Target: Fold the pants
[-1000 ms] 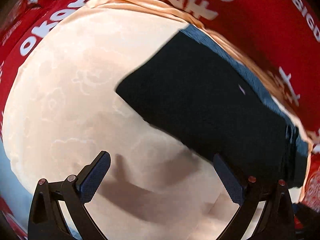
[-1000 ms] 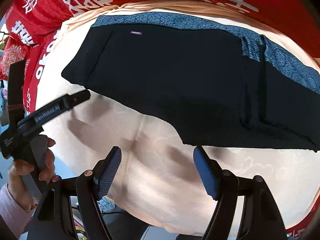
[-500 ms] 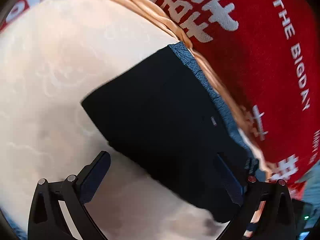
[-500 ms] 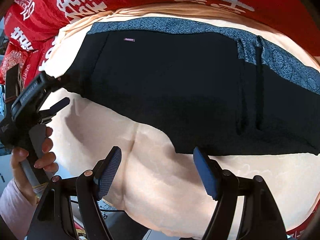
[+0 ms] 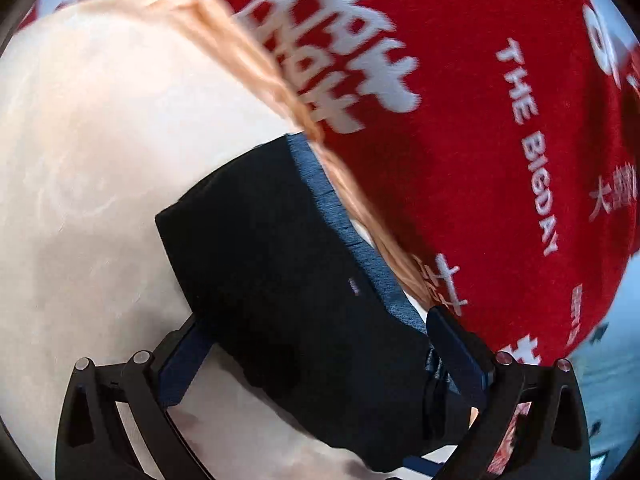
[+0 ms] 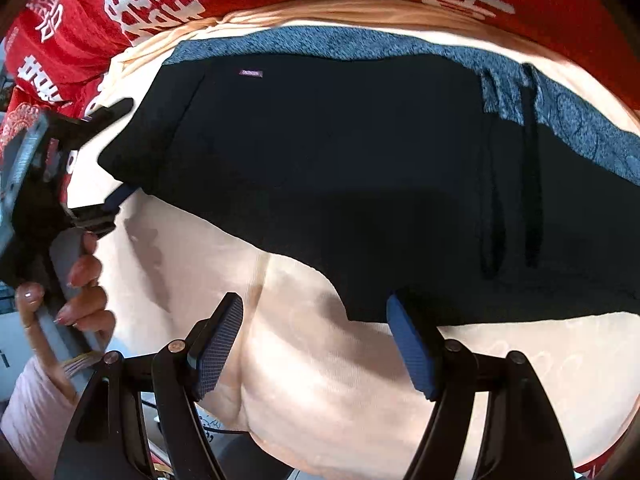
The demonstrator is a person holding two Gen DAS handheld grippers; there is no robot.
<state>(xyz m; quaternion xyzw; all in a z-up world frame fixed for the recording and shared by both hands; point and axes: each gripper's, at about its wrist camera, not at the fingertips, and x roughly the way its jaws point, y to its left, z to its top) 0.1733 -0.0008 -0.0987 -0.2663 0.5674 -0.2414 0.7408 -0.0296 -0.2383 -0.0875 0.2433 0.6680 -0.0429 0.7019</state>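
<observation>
Black pants point(image 6: 340, 184) lie flat along the far edge of a cream cloth point(image 6: 340, 380). The left gripper point(image 5: 316, 340) straddles their end, jaws wide. The right gripper point(image 6: 316, 344) hovers wide at their near hem.

Cream patterned cloth point(image 5: 92, 168) covers work surface, faint cloud-like motifs woven in, soft creases near front edge. Red fabric point(image 5: 472, 128) with white characters and "THE BIGDAY" lettering lies behind, bunched peach edge point(image 6: 360, 8) between them. Bright light, hard shadows. Pale floor, possibly, at far right point(image 5: 612, 360).
</observation>
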